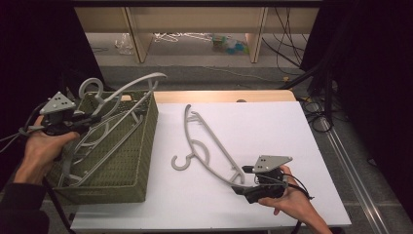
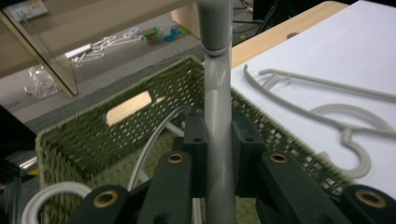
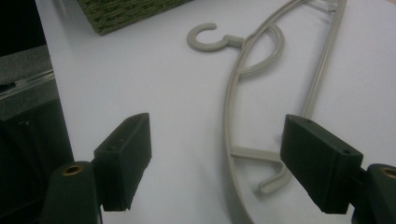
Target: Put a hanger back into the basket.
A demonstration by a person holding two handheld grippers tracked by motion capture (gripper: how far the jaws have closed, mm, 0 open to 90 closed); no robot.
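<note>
Where the basket (image 1: 141,161) rim ends, left claw (image 2: 217,135) clamped on a raised hanger (image 1: 129,87); right claw (image 3: 219,158) wide open, empty, over the flat hanger (image 3: 233,116).

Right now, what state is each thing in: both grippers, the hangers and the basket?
left gripper: shut on a grey hanger, held partly above the basket.
right gripper: open, jaws either side of the flat hanger's end.
flat hanger: lying on the white table.
green basket: upright, holding hangers.
</note>
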